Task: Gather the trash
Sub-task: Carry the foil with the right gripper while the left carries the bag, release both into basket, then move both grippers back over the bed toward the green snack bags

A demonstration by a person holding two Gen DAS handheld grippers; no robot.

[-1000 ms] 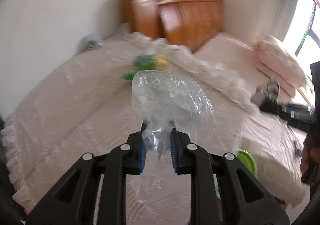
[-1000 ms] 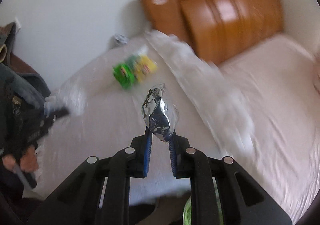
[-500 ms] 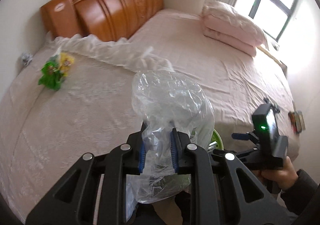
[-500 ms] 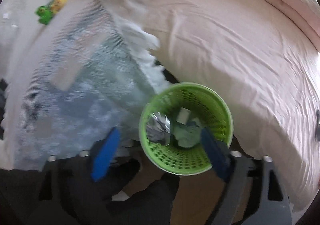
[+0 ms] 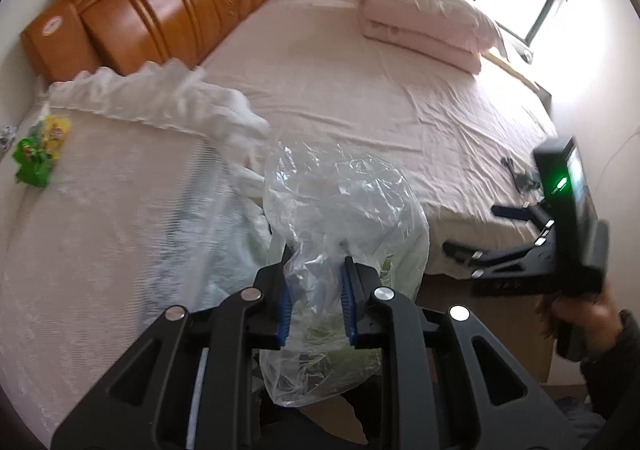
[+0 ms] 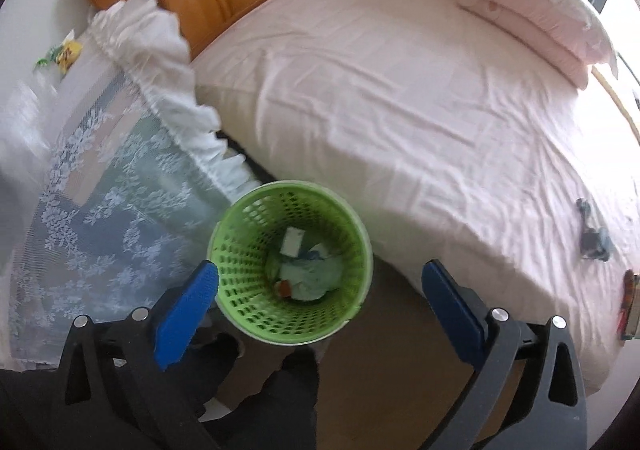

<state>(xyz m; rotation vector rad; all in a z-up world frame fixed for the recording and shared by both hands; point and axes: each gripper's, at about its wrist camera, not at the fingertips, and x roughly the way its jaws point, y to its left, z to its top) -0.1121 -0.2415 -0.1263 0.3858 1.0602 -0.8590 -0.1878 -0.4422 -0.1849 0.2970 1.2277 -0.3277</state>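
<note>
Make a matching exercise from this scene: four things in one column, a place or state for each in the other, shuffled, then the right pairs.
Things:
1. plastic bag
2. bin
3. snack packet
4. right gripper

Places or states:
A. on the lace cloth by the wall
B. open, nothing between its pads
C. pinched in the left gripper
D. on the floor beside the bed, trash inside

Pairs: 1-C, 2-D, 3-A, 4-B
</note>
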